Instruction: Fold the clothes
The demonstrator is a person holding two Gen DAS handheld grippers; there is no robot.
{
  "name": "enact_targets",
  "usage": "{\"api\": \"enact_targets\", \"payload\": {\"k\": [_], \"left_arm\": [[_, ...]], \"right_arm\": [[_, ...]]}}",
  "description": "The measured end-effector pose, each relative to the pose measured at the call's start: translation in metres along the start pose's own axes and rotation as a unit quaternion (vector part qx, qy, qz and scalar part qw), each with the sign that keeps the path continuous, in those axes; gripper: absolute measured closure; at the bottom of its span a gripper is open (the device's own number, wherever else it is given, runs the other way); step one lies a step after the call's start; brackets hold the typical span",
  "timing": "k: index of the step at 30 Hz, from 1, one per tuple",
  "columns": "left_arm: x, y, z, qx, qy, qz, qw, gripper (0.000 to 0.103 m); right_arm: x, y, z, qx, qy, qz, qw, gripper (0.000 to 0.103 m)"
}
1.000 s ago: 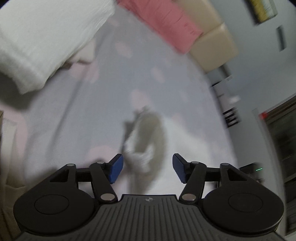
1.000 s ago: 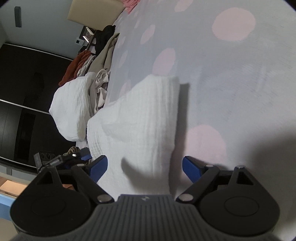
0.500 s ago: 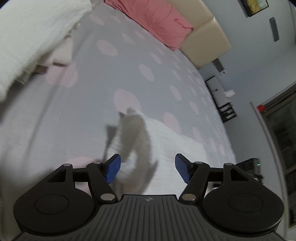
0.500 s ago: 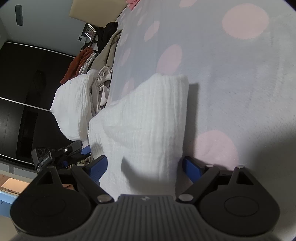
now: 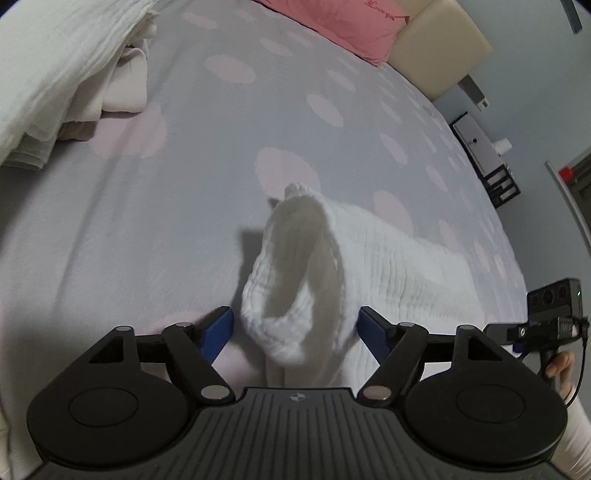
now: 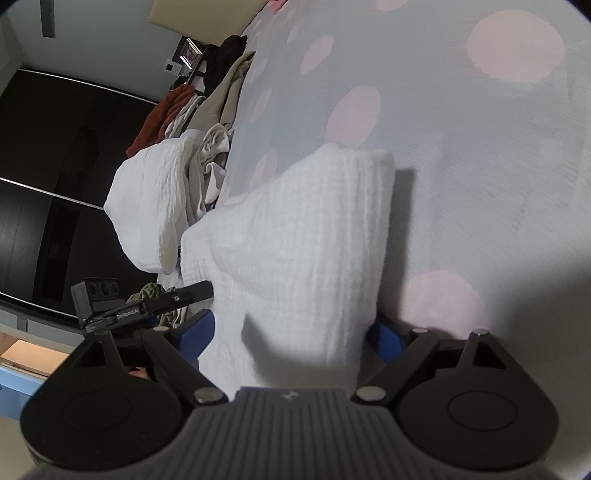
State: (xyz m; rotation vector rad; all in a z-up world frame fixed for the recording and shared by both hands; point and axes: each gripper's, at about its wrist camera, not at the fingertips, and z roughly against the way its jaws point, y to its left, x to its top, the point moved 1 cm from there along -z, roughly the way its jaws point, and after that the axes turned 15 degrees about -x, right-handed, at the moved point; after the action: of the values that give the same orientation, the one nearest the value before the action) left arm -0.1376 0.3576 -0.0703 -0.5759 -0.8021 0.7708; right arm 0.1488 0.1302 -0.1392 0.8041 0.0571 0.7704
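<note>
Spread over the bed, a grey sheet [image 5: 155, 206] with pink dots serves as the folding surface. Nearest, the left gripper [image 5: 295, 326] is opening its jaws, an upright fold of the white garment [image 5: 388, 258] standing loose between the blue pads, likely just let go so it can drop flat. The right gripper [image 6: 291, 332] stands spread wide over the same garment [image 6: 306, 229], not pinching. Farther off, a heap of unfolded clothes [image 6: 207, 147] waits at the bed's edge, with a pink pillow [image 5: 332, 26] beyond.
</note>
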Motion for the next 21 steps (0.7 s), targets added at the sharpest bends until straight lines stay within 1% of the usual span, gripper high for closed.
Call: {"api": "enact_targets", "payload": {"k": [3, 5, 9, 11, 12, 14, 15, 17, 18, 19, 20, 21], "left_arm": [[0.004, 0.003, -0.005, -0.013, -0.003, -0.006, 0.9999, 0.029], [0.007, 0.009, -0.007, -0.031, -0.010, 0.001, 0.9995, 0.029], [0.014, 0.022, -0.008, -0.078, -0.018, 0.016, 0.9967, 0.029], [0.016, 0.028, -0.007, -0.104, -0.018, 0.023, 0.9942, 0.029], [0.017, 0.030, -0.008, -0.116, -0.019, 0.025, 0.9927, 0.029], [0.018, 0.029, -0.010, -0.130, -0.013, 0.020, 0.9913, 0.029], [0.018, 0.029, -0.012, -0.136, -0.010, 0.017, 0.9905, 0.029], [0.019, 0.028, -0.015, -0.149, -0.003, 0.012, 0.9887, 0.030], [0.019, 0.028, -0.016, -0.155, -0.001, 0.009, 0.9879, 0.033], [0.018, 0.026, -0.016, -0.150, -0.006, 0.005, 0.9886, 0.042], [0.017, 0.026, -0.016, -0.149, -0.012, 0.007, 0.9887, 0.052], [0.017, 0.028, -0.016, -0.154, -0.018, 0.016, 0.9878, 0.057]], "right_arm": [[0.004, 0.001, -0.003, 0.005, -0.001, -0.003, 1.000, 0.013], [0.006, 0.001, -0.004, 0.012, -0.006, -0.006, 1.000, 0.013], [0.010, -0.005, -0.004, 0.030, -0.018, -0.023, 0.999, 0.014], [0.012, -0.010, -0.004, 0.041, -0.024, -0.037, 0.998, 0.016], [0.014, -0.012, -0.004, 0.042, -0.027, -0.042, 0.998, 0.018], [0.016, -0.014, -0.003, 0.041, -0.033, -0.045, 0.998, 0.024], [0.017, -0.013, -0.003, 0.035, -0.035, -0.038, 0.998, 0.029], [0.018, -0.014, -0.003, 0.022, -0.040, -0.029, 0.999, 0.044], [0.019, -0.016, -0.004, 0.018, -0.042, -0.031, 0.998, 0.056], [0.019, -0.017, -0.004, 0.014, -0.044, -0.033, 0.998, 0.062], [0.017, -0.019, -0.004, 0.016, -0.048, -0.037, 0.998, 0.064], [0.015, -0.022, -0.004, 0.020, -0.054, -0.042, 0.997, 0.067]]}}
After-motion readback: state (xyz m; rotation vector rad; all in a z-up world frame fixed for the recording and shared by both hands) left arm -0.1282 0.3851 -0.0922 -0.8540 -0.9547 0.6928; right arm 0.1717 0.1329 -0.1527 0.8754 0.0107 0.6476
